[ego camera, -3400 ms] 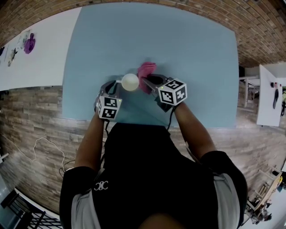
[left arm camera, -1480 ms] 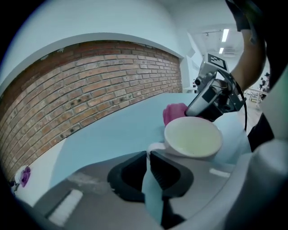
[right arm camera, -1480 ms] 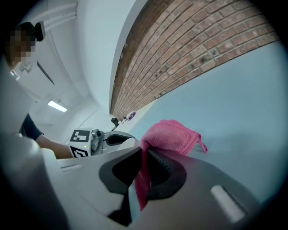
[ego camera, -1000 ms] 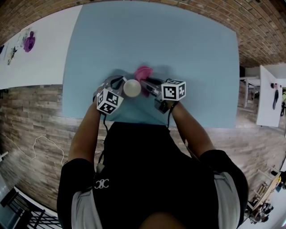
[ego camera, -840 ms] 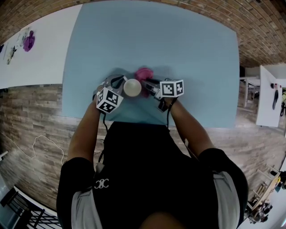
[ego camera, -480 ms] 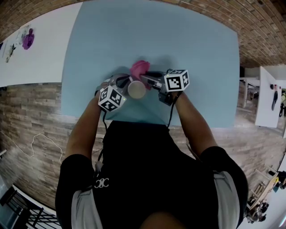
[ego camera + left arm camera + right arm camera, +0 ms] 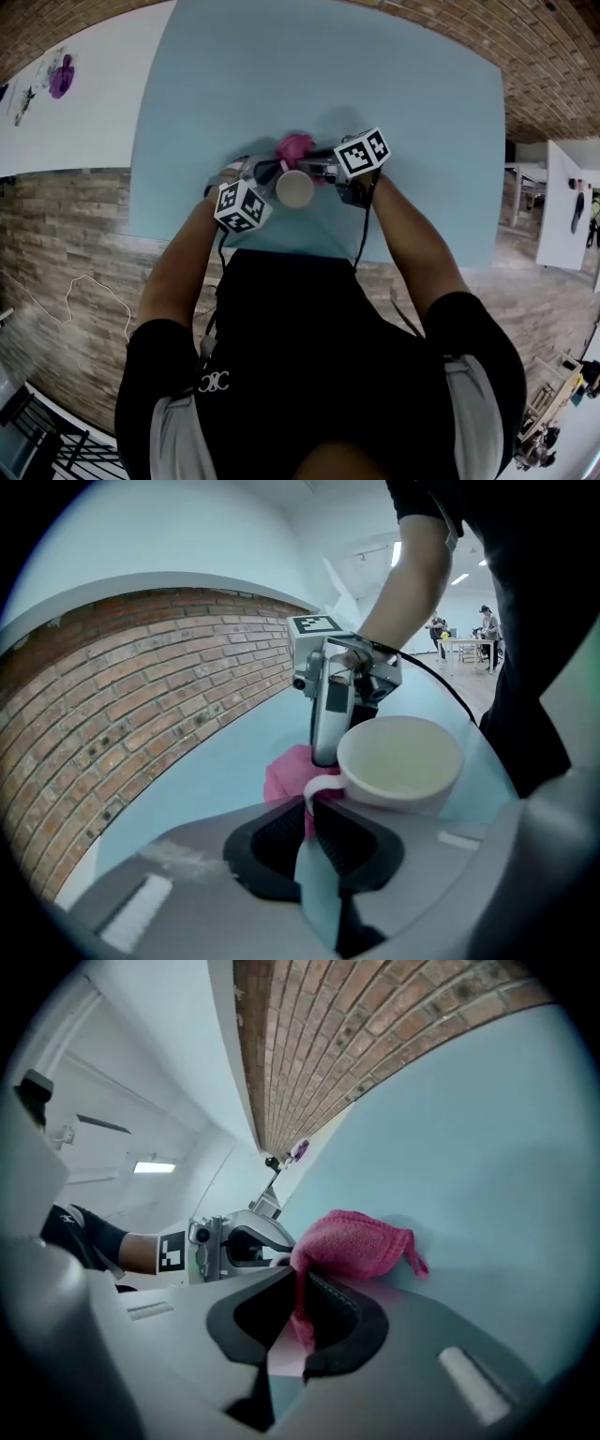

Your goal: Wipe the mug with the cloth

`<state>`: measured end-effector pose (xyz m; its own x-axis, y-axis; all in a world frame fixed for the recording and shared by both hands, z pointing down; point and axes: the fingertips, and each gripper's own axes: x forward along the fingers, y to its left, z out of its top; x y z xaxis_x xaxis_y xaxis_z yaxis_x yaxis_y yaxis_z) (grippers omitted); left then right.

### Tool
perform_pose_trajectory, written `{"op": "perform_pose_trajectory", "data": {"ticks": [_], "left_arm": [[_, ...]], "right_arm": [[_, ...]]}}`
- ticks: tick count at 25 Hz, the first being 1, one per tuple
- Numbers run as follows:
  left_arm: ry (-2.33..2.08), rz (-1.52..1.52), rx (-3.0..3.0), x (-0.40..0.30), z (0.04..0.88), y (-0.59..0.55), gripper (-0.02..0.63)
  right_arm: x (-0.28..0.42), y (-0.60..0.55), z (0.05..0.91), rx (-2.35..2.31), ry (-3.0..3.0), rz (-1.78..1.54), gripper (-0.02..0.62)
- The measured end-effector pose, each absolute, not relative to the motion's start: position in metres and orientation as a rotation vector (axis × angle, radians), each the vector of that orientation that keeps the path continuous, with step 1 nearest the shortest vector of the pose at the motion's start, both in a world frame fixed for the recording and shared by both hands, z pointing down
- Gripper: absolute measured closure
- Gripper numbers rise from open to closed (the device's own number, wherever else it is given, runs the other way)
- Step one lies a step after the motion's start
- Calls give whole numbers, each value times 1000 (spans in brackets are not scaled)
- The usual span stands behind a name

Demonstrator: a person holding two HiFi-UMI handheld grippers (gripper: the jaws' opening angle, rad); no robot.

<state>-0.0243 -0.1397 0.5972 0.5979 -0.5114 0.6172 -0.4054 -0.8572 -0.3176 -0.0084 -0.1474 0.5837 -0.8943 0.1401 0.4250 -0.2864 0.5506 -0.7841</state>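
the left claw (image 7: 314, 810) is held narrow, and the thin white handle of the mug (image 7: 398, 766) is pinched between its jaw tips. its jaws have just been opened a little, but the handle is seen pressed by the dark pads (image 7: 352, 841). the mug is found in the middle of the left gripper view, right of the jaw tips, with its mouth turned up. in the head view it is seen at the centre, a little above the middle, over the lower part of the blue table (image 7: 375, 75).

the right claw (image 7: 302, 1283) is closed on the pink cloth (image 7: 352, 1241). one fold is gripped between the jaws, and the rest is bunched just beyond the tips, in the middle of the right gripper view. in the head view the cloth is placed just above the mug; if they touch cannot be told.

black and white square markers are carried on the cube of each claw. a small white emblem (image 7: 214, 385) is printed on the black shirt at the lower left of the head view; it is too small to be read.
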Motion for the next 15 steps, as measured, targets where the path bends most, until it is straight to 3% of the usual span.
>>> {"op": "perform_pose_trajectory", "data": {"ticks": [8, 15], "left_arm": [[768, -1136, -2605, -25, 598, -136, 560], [778, -1143, -2572, -25, 597, -135, 558]], "right_arm": [[-29, -138, 570, -247, -2162, 1188, 555], [-28, -142, 602, -178, -2040, 1294, 555]]}}
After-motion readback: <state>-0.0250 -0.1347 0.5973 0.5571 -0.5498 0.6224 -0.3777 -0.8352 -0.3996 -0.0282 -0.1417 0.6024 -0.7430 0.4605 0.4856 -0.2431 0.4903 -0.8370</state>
